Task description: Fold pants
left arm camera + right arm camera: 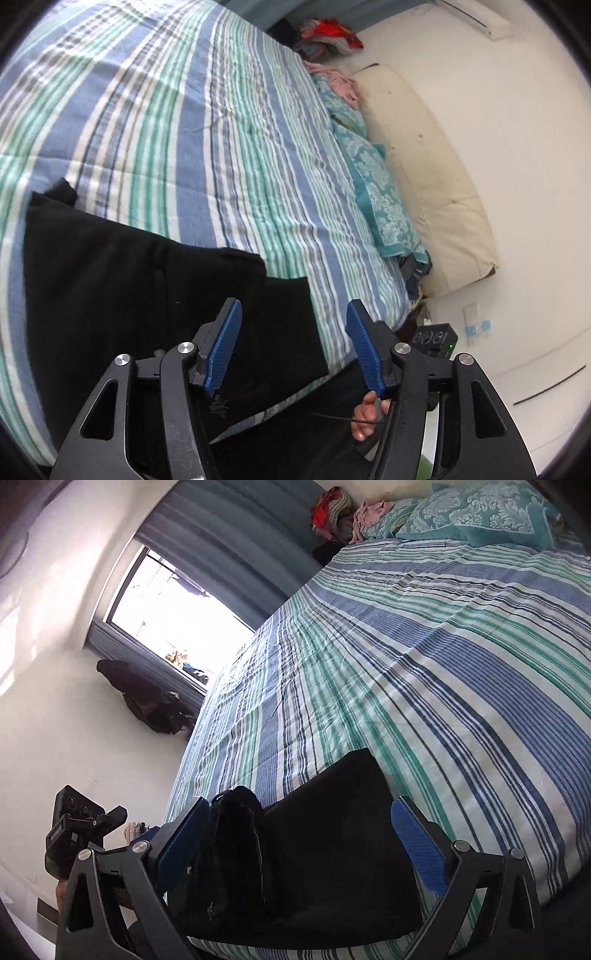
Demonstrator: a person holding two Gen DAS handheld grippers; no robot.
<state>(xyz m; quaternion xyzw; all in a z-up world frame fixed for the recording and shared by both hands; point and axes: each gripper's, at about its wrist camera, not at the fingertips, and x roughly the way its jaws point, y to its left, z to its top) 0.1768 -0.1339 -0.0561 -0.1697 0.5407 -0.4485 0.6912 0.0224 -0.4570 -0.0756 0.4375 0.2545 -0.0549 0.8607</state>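
Right now the black pants (140, 280) lie folded on the striped blanket (192, 122), near the bed's close edge. From the left wrist camera, going left to right, you see the pants first, then the left gripper (293, 310) above their right end. Its blue fingers (225, 339) stand apart and nothing is pinched between them. Next come the teal pillows (380, 195), then a cream cushion (436, 184) leaning on the white wall. Only this camera shows the cushion. A hand (365, 417) peeks out low down, by the right finger.

From the right wrist camera, going left to right, you see a bright window (173, 616) and a dark bag (151, 701) on the floor. The other camera does not show those. Low at the left is the other gripper's black body (77, 830). Then comes the right gripper (301, 808), with its fingers wide apart over the pants (332, 849). The pants lie between the fingers, and a bunched end sits just beside the left finger (184, 838). The fingers are not squeezing the cloth. The striped blanket (424, 657) fills the right side, with the pillows (476, 513) far at the top.
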